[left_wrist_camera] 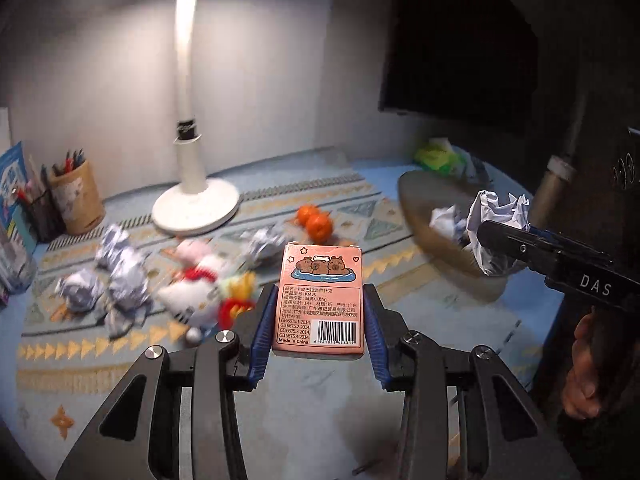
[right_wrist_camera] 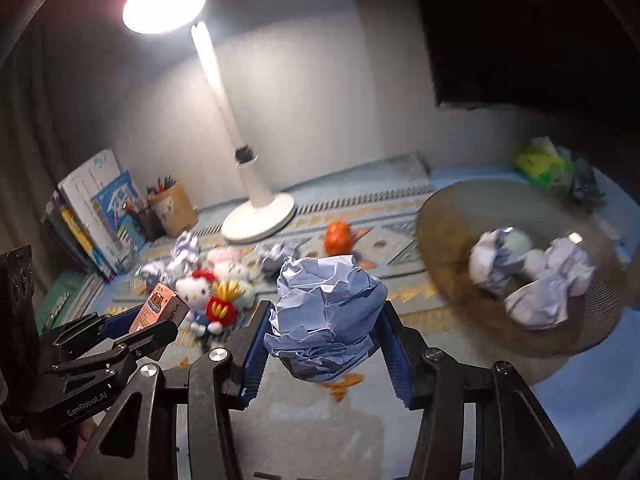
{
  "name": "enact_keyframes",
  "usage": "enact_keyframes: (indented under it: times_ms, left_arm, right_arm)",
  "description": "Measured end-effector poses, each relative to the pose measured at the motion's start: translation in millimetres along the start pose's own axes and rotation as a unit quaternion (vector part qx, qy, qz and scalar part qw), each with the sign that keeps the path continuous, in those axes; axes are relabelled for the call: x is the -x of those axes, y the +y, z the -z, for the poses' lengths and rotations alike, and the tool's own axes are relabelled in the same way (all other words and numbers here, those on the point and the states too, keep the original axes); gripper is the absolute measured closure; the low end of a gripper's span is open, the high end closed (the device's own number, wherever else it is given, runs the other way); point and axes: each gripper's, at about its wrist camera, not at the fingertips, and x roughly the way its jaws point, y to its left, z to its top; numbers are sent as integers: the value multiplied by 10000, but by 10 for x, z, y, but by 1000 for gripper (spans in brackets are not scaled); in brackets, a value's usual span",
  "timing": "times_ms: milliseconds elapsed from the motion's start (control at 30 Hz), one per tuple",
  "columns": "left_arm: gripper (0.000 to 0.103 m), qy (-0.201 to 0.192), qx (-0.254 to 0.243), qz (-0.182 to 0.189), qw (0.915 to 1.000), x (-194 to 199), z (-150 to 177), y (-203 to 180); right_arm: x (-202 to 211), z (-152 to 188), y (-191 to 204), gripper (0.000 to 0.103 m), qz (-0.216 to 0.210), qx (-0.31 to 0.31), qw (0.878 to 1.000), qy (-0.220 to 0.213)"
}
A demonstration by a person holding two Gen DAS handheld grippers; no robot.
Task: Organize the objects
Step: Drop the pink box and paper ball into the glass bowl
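My left gripper is shut on a pink card box printed with capybaras and a barcode, held up above the patterned mat. The right wrist view shows that box between the left gripper's jaws at lower left. My right gripper is shut on a pale blue crumpled paper ball. From the left wrist view the right gripper carries that paper ball over the rim of a brown round basket. The basket holds several crumpled papers.
A white desk lamp stands at the back centre. Oranges, plush toys and loose crumpled papers lie on the mat. A pencil cup and books sit at the left, a green packet at back right.
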Motion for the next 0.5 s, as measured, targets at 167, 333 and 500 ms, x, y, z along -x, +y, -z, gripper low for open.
enact_keyframes:
  times_ms: [167, 333, 500]
  left_arm:
    - [65, -351, -233, 566, 9975, -143, -564, -607]
    - [65, -486, -320, 908, 9942, -422, -817, -982]
    - [65, -145, -272, 1078, 9937, -1031, -779, -1179]
  right_arm:
    - [498, -452, -454, 53, 694, -132, 9963, -486]
    - [608, -628, -826, 53, 1058, -474, 9908, -702]
    - [163, -527, -1215, 52, 1212, -987, 9876, -140]
